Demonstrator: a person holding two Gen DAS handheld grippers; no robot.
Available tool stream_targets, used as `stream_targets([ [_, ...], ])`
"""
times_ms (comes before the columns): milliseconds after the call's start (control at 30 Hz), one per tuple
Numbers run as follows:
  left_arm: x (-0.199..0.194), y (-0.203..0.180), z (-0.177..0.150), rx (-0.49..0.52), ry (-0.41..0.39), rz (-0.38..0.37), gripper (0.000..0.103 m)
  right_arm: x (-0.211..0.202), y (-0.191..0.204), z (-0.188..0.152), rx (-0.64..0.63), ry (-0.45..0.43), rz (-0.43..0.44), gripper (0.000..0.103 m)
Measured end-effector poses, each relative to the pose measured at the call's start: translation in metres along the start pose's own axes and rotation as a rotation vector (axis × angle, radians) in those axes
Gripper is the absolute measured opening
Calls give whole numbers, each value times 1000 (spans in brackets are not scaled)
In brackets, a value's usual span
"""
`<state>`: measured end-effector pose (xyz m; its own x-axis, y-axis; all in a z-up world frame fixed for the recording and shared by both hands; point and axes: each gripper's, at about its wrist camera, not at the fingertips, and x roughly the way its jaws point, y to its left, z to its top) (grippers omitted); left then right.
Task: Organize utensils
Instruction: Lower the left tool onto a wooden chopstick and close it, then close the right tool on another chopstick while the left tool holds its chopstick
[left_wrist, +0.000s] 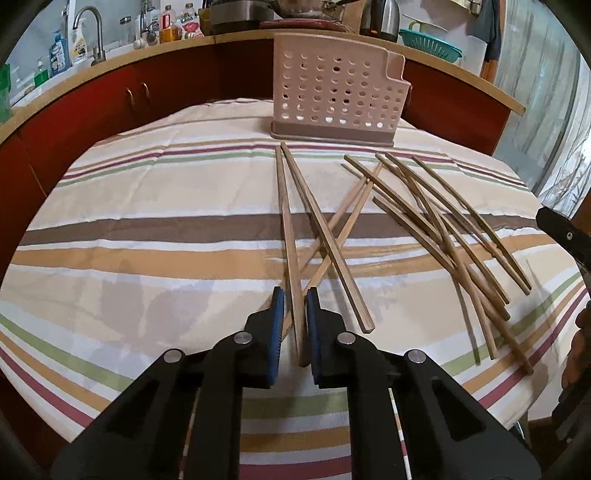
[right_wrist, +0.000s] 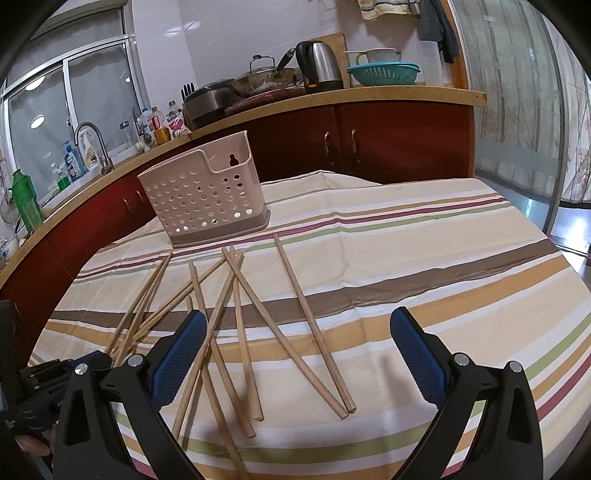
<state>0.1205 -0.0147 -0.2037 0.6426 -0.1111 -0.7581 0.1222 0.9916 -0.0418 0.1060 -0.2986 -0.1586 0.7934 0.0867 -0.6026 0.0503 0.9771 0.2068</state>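
Note:
Several wooden chopsticks (left_wrist: 436, 225) lie scattered and crossed on the striped tablecloth (left_wrist: 147, 229). They also show in the right wrist view (right_wrist: 236, 317). A pink perforated utensil holder (left_wrist: 334, 88) stands upright at the far edge, also in the right wrist view (right_wrist: 207, 192). My left gripper (left_wrist: 294, 295) has its blue pads close around the near end of one chopstick (left_wrist: 290, 240), with narrow gaps on both sides. My right gripper (right_wrist: 299, 321) is open wide and empty, low over the near ends of the chopsticks.
A wooden counter with red cabinets (right_wrist: 388, 140) curves behind the table, holding a kettle (right_wrist: 321, 66), a wok, a teal colander (right_wrist: 384, 74), bottles and a sink tap (right_wrist: 92, 144). The right gripper's body shows at the left wrist view's right edge (left_wrist: 565, 236).

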Motion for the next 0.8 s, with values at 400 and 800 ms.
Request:
stream_targets([
  [400,-11,19,1,-22,-44,5,7,1,16,-4,-45,10,7,97],
  [800,-19,31,3,-26,-76,33,7,-2,26,-11,-70,13,18,96],
])
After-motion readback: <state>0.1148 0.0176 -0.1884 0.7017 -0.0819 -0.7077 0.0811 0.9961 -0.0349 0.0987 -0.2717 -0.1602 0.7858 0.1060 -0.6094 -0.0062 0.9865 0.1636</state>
